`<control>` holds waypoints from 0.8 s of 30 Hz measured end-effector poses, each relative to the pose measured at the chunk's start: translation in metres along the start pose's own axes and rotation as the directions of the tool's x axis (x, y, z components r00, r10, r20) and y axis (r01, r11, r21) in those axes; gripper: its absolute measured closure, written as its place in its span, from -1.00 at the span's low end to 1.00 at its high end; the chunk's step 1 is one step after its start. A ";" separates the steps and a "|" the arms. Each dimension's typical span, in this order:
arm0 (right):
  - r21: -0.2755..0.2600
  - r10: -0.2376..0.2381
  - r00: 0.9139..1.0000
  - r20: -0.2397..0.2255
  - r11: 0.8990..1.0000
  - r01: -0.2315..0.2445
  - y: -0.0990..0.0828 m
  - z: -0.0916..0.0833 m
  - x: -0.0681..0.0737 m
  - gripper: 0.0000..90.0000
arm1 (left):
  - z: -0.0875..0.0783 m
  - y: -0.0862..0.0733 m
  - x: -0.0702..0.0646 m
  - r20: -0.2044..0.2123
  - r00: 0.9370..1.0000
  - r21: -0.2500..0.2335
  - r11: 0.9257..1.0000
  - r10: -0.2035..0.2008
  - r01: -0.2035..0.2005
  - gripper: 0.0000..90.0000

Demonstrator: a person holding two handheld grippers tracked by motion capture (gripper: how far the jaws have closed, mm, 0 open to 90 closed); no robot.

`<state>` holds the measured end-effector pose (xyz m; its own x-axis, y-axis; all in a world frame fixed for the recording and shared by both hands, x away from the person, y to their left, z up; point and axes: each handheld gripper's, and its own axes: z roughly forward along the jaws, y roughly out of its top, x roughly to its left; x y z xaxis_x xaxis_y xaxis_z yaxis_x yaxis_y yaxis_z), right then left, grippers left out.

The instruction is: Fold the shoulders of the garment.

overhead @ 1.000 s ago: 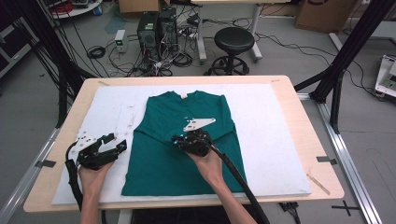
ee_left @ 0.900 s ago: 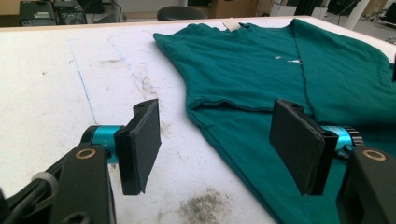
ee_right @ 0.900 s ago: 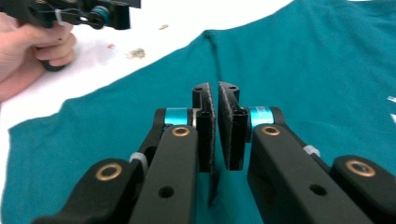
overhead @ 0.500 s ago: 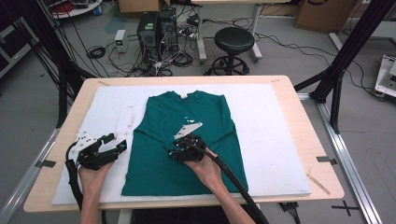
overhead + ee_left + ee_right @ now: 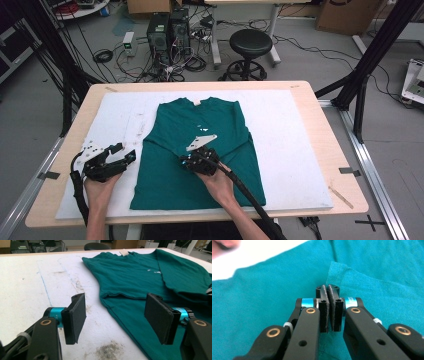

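the green t-shirt (image 5: pixel 200 150) is soft matt knit cloth with stitched hems. it lies on a white matt board (image 5: pixel 295 150), scuffed and stained in places, over a pale, smooth wooden table (image 5: pixel 330 125). each claw, left (image 5: pixel 115 315) and right (image 5: pixel 329 307), is matt black plastic with rough dark pads, glossy blue metal collars and brass rivets.

Each hand-held gripper (image 5: pixel 329 312) is black, with blue collars, brass rivets, flat dark pads and a thick black cable.
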<state>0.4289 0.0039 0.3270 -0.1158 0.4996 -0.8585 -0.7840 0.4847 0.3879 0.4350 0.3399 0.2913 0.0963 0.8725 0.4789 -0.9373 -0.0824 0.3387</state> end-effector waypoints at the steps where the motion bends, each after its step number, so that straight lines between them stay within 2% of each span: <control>1: -0.013 0.007 1.000 -0.025 1.000 -0.007 0.001 0.000 0.001 0.95 | 0.000 0.000 0.000 0.000 1.000 0.000 1.000 0.000 0.000 -0.25; 2: -0.022 0.007 0.999 -0.043 1.000 -0.008 0.001 0.000 0.003 0.95 | 0.000 0.000 0.000 -0.001 1.000 0.001 1.000 0.000 0.000 -0.25; 4: -0.020 -0.009 0.999 -0.051 1.000 0.008 0.002 0.003 0.008 0.95 | 0.000 0.000 0.000 0.000 1.000 0.002 1.000 0.001 -0.001 -0.25; 8: 0.027 -0.029 0.997 -0.066 0.999 0.031 0.000 0.014 0.012 0.90 | 0.000 0.000 0.000 0.000 1.000 0.000 1.000 0.001 -0.001 -0.25; 9: 0.040 -0.022 0.997 -0.068 0.999 0.025 0.000 0.016 0.012 0.81 | 0.000 0.000 0.000 0.001 1.000 0.000 1.000 0.000 0.000 -0.25; 10: 0.043 -0.015 0.997 -0.072 0.999 0.018 0.000 0.016 0.011 0.63 | 0.000 0.000 0.000 0.001 1.000 0.000 1.000 0.001 -0.001 -0.25; 12: 0.035 -0.020 0.998 -0.054 0.999 0.021 0.001 0.009 0.009 0.38 | 0.000 0.000 0.000 0.001 1.000 -0.001 1.000 0.002 -0.002 -0.25; 14: 0.011 -0.026 1.000 -0.011 1.000 0.026 0.002 -0.006 0.004 0.25 | 0.000 0.000 0.000 0.001 1.000 -0.002 1.000 0.003 -0.003 -0.25; 16: -0.014 -0.008 1.000 0.021 1.000 0.009 0.000 -0.022 -0.007 0.26 | 0.000 0.000 0.000 0.001 1.000 -0.001 1.000 0.005 -0.005 -0.25; 18: -0.046 0.036 0.997 0.069 0.998 -0.033 -0.006 -0.045 -0.027 0.40 | 0.000 0.000 0.000 0.001 1.000 -0.001 1.000 0.007 -0.007 -0.25; 19: -0.051 0.052 0.993 0.102 0.998 -0.047 -0.010 -0.056 -0.038 0.48 | 0.000 0.000 -0.001 -0.001 1.000 0.000 1.000 0.009 -0.009 -0.25; 21: -0.044 0.086 0.976 0.199 0.996 -0.079 -0.019 -0.073 -0.060 0.55 | 0.000 0.000 -0.001 -0.003 1.000 0.002 1.000 0.010 -0.010 -0.25; 22: -0.042 0.104 0.963 0.248 0.994 -0.097 -0.024 -0.081 -0.072 0.56 | 0.000 0.000 -0.001 -0.004 1.000 0.002 1.000 0.008 -0.008 -0.25; 24: -0.039 0.142 0.923 0.357 0.990 -0.138 -0.033 -0.093 -0.095 0.56 | 0.001 0.000 -0.001 -0.005 1.000 0.004 1.000 0.008 -0.008 -0.25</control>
<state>0.4087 -0.1263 0.3644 -0.0007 0.7868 -0.6173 -0.7836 0.3830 0.4891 0.4350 0.3390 0.2914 0.0869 0.8740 0.4780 -0.9367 -0.0917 0.3380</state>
